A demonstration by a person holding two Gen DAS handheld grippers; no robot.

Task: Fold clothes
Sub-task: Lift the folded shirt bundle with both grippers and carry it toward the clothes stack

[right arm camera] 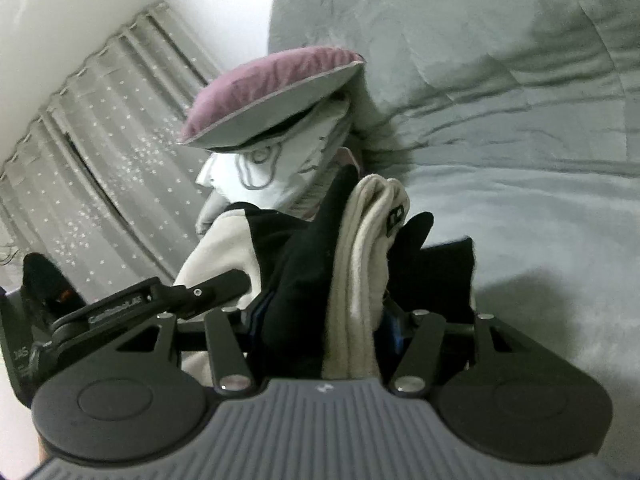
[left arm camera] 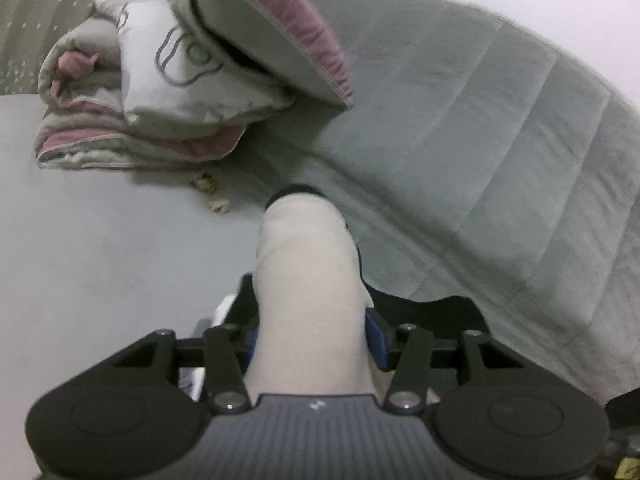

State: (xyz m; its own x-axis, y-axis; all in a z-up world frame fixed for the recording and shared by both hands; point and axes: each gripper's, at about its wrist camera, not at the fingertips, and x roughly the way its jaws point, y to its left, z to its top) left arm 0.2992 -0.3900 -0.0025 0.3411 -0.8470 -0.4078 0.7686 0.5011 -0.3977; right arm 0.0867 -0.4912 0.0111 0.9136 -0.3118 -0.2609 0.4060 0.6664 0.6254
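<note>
Left wrist view: bed (left arm camera: 100,260) fills the lower left, its pale sheet bare; grey quilted headboard (left arm camera: 480,120) curves from 12 to 4 o'clock.
Left gripper: the left gripper (left arm camera: 310,300) has a thick cream fold of the garment (left arm camera: 308,280) packed between its fingers, a dark edge showing at the far tip and along the 3 o'clock side; it is holding the cloth at a middling spread.
Bedding: a folded blanket (left arm camera: 132,136) with a pink lining sits at 10 o'clock, a white pillow (left arm camera: 180,76) on it and a grey-and-pink cushion (left arm camera: 272,36) leaning over both at 12 o'clock.
Crumbs: small pale scraps (left arm camera: 212,192) lie on the sheet between the blanket and the garment, just apart from each.
Right wrist view: curtain (right arm camera: 100,160) with small dots hangs at 9 to 10 o'clock.
Right gripper: the right gripper (right arm camera: 352,280) grips a bunch of black cloth and cream ribbed cloth standing up between its fingers, a small label at 1 o'clock.
Other tool: the left gripper's body crosses at 9 o'clock, close beside the same bundle.
Garment place: lifted off the bed, held between both hands, near the cushion pile.
Risk: the bundle is thick and loosely bunched, so layers may slip out unevenly and spoil the fold.
Risk: swinging the cloth toward 12 o'clock may catch the overhanging cushion and topple it.
</note>
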